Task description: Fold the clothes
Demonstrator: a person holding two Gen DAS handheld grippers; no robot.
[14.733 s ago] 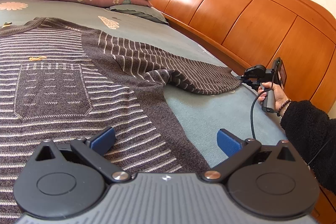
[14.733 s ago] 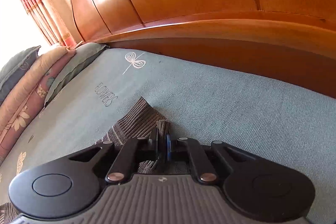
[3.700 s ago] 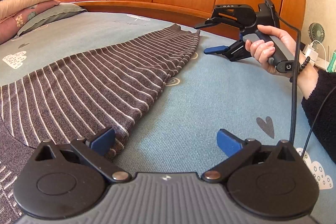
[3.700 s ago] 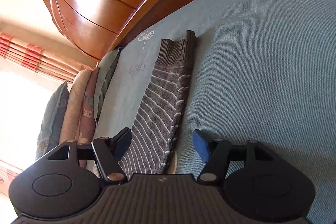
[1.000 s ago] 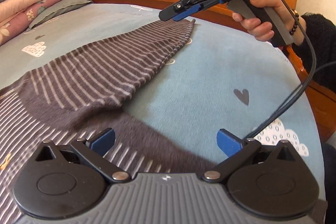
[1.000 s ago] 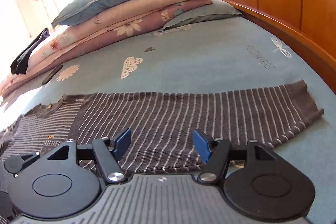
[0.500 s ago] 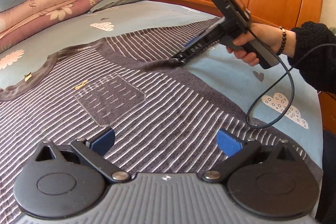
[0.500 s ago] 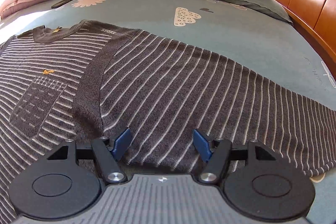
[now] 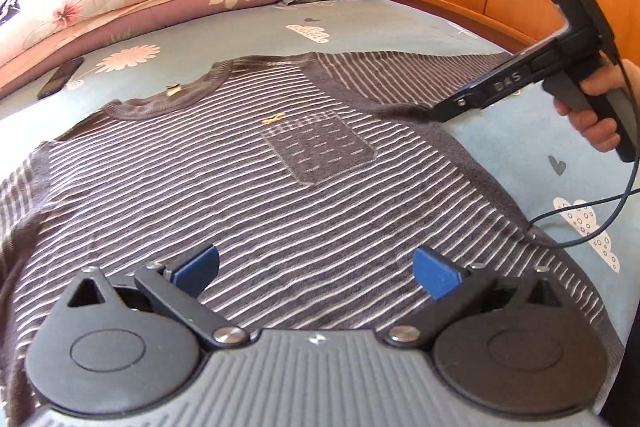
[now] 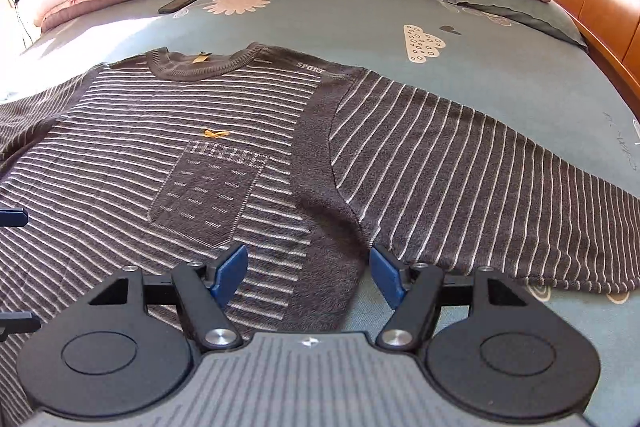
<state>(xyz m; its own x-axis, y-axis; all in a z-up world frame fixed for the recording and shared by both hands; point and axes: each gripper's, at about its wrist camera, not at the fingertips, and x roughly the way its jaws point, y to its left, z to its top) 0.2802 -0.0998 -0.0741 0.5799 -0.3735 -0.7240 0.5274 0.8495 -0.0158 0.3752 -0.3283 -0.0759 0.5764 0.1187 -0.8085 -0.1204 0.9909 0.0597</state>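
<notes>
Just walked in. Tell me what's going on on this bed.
A person is getting ready to fold a grey striped sweater that lies flat, front up, on the blue bedsheet. Each hand carries a two-finger tool. The right tool hovers open over the sweater's armpit, beside the outstretched sleeve. The left tool is open above the lower body of the sweater. Neither grips any cloth, and no fold shows yet.

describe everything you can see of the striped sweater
The sweater is dark grey-brown knit with thin pale stripes, lying front up and flat on the blue bedsheet. It has a ribbed round collar, a chest pocket, a small yellow emblem and "SPORT" at one shoulder. One sleeve stretches out sideways. Neither gripper holds it.
</notes>
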